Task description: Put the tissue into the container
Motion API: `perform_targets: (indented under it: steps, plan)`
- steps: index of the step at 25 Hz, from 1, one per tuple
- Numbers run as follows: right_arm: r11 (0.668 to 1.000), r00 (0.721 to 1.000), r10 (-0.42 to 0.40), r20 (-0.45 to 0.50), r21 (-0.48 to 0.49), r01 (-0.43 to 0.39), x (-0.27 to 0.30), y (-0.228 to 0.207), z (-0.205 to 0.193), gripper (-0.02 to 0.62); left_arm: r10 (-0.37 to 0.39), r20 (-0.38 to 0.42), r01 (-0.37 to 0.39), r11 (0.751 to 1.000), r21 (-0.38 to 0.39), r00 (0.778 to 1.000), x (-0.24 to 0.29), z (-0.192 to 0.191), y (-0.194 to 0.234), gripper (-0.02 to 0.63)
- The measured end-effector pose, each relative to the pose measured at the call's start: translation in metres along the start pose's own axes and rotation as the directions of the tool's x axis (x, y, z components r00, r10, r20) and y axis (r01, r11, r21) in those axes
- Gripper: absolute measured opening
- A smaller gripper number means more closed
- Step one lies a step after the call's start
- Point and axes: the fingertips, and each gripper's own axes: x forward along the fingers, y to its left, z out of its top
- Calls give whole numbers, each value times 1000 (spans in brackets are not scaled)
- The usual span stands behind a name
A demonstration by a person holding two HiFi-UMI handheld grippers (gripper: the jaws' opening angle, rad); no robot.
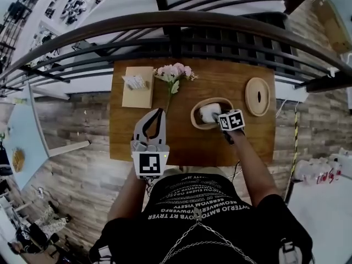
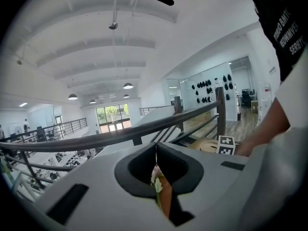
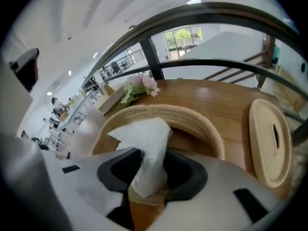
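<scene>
The white tissue (image 1: 209,113) sits in the oval woven container (image 1: 195,114) near the middle of the wooden table (image 1: 181,144). My right gripper (image 1: 215,119) reaches into the container from the near side. In the right gripper view the tissue (image 3: 144,143) stands up between the jaws of my right gripper (image 3: 151,160), touching both, above the container's rim (image 3: 202,124). My left gripper (image 1: 160,112) hovers over the table's left half, jaws together and holding nothing. In the left gripper view its tips (image 2: 155,150) meet in a thin line.
A round woven lid with a slot (image 1: 257,96) lies to the right of the container, also in the right gripper view (image 3: 269,138). Pink flowers (image 1: 175,73) and a flat wooden box (image 1: 138,89) lie at the back left. A dark railing (image 1: 176,23) runs behind the table.
</scene>
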Motion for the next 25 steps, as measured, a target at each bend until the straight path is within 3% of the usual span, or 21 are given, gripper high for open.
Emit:
perform_targets:
  steps: [4,7,10,13,17,21,25]
  plan:
    - [987,985,-136,103,-76,144,-13,-3,10,315,-14,18,14,1000,3,1000,-18,5,-1,29]
    - [969,950,-211,230,-81,235,-48,-5,19,331,-19,36,19,1000,5,999,-38,10,4,29]
    - [964,916,-209,343,-83,252,-94,13,27,328,-20,59,20,1000,2,998,-59,13,7,29]
    - [951,848,-214,485,-93,293,-150,42,40,248,-29,89,29,1000,-1,996,-79,20,9,29]
    - [926,726,-264,635,-43,374,-223,80,45,27,-67,145,71,997,-23,987,-109,32,7,29]
    - [928,660,-237,713,-35,371,-279,124,40,15,-91,198,96,995,-16,976,-141,45,5,29]
    - [899,595,-193,780,-102,426,-336,173,36,15,-105,237,108,994,-1,966,-173,58,2,29]
